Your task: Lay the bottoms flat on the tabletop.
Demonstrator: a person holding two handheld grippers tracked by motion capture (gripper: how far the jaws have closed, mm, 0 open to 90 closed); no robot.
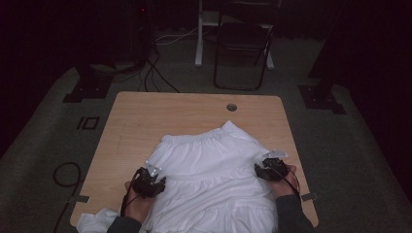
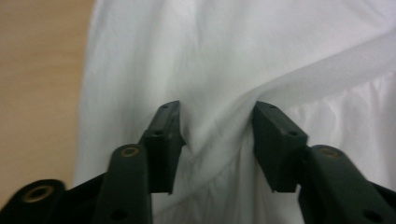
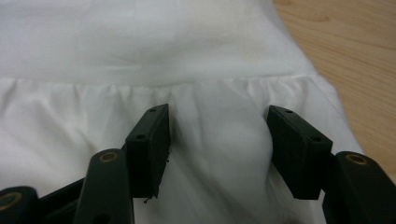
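- A white gathered-fabric garment with an elastic-looking ruffled band [image 1: 209, 165] lies spread on the light wooden rectangular table [image 1: 145, 116], covering the middle and near part of it and reaching the near edge.
- The ruffled band runs across the cloth toward the far side; one point of fabric pokes up toward the far edge, short of a small round hole [image 1: 231, 107] in the tabletop.
- A loose bunch of the same white cloth sits at the near left corner, spilling to the table's edge.
- The left hand-held gripper [image 1: 151, 180] rests on the garment's left side, near the near left part of the table, with the person's hand [image 1: 137, 201] behind it.
- In the left gripper view its jaws stand apart, with a raised fold of the white cloth [image 2: 219, 121] between them; the fabric touches both inner faces, yet the jaws are not pressed together.
- The right hand-held gripper [image 1: 270, 169] sits at the garment's right side, close to the right edge of the table.
- In the right gripper view its jaws are also spread wide, straddling a soft bulge of cloth just below a gathered seam [image 3: 154, 86].
- Bare wood shows beside the cloth in both gripper views.
- Beyond the far edge, on grey carpet, stand a black folding chair [image 1: 243, 43] and trailing cables.
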